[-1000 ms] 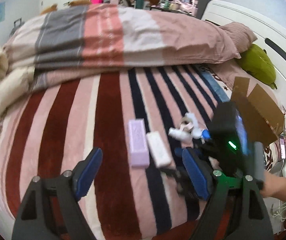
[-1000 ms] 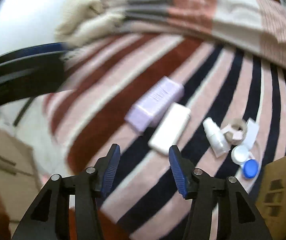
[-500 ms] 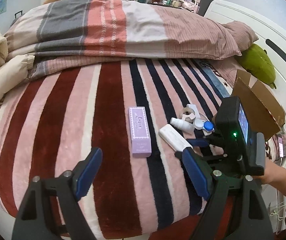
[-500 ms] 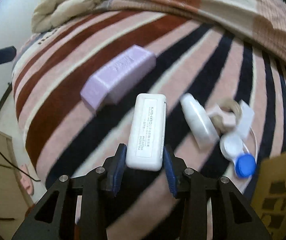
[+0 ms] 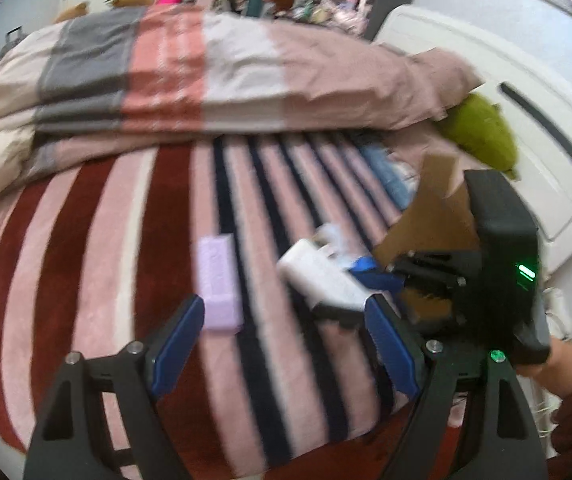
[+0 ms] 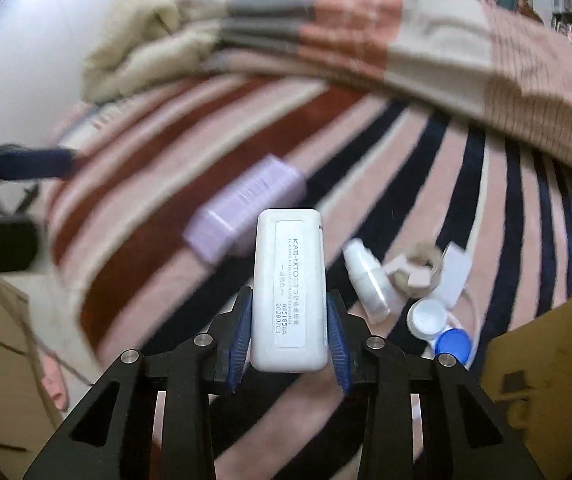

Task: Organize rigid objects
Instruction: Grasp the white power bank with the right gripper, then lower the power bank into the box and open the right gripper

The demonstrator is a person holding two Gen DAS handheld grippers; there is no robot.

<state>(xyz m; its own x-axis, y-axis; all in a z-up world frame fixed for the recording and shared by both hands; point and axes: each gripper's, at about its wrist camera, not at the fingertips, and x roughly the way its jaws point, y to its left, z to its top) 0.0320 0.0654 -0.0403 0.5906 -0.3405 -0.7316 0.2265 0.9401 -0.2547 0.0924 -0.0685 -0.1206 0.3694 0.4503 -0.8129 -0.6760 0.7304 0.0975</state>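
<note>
My right gripper (image 6: 289,340) is shut on a white rectangular case (image 6: 288,288) and holds it above the striped blanket; the case also shows in the left wrist view (image 5: 322,282). A purple box (image 6: 246,208) lies on the blanket beyond it, seen too in the left wrist view (image 5: 218,284). A small white bottle (image 6: 366,280), a tape roll (image 6: 422,268) and a lens case with a blue cap (image 6: 452,342) lie to the right. My left gripper (image 5: 286,344) is open and empty, just below the purple box.
A brown cardboard box (image 5: 430,216) stands at the right of the bed, its wall also in the right wrist view (image 6: 542,380). A folded quilt (image 5: 206,80) lies across the back. A green plush toy (image 5: 482,136) rests by the white headboard.
My right gripper closed on the white case and lifted it off the blanket. The left gripper stayed open and shifted slightly.
</note>
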